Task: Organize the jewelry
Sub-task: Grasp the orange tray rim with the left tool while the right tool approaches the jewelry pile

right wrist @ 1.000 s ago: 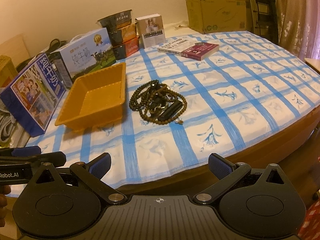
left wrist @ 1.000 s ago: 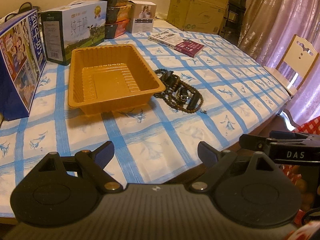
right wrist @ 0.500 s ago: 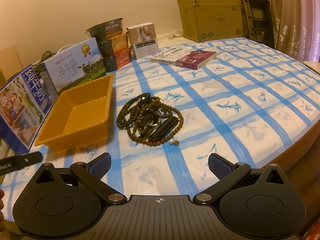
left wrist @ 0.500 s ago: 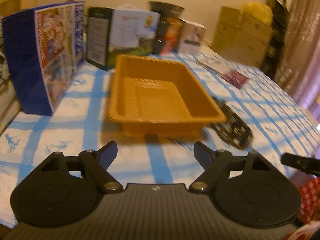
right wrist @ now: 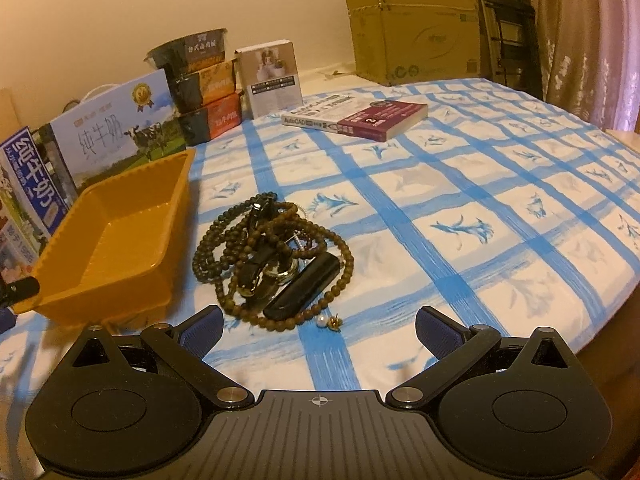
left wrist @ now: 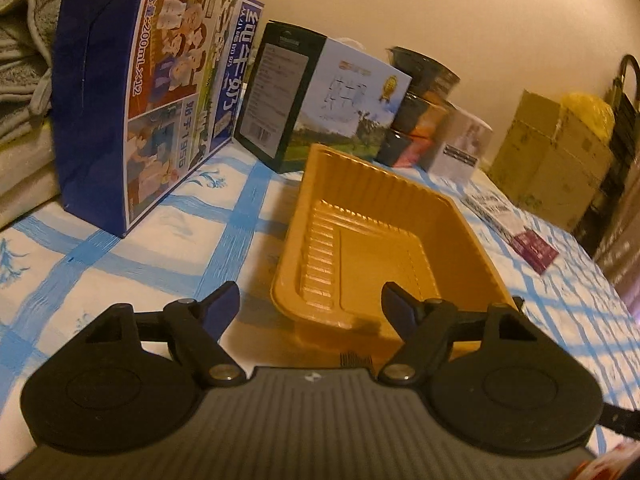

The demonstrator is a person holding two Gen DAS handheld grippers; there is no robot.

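While both spread empty: right claw (right wrist: 318, 326) just short of jewelry pile (right wrist: 274, 258).

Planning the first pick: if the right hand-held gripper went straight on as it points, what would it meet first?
Probably the pearl earring, lying just ahead of the open right hand-held gripper; right behind it sits the bead pile. Depth is uncertain.

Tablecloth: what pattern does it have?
White tablecloth with a blue grid and small blue floral motifs in the squares; clearest in the right wrist view.
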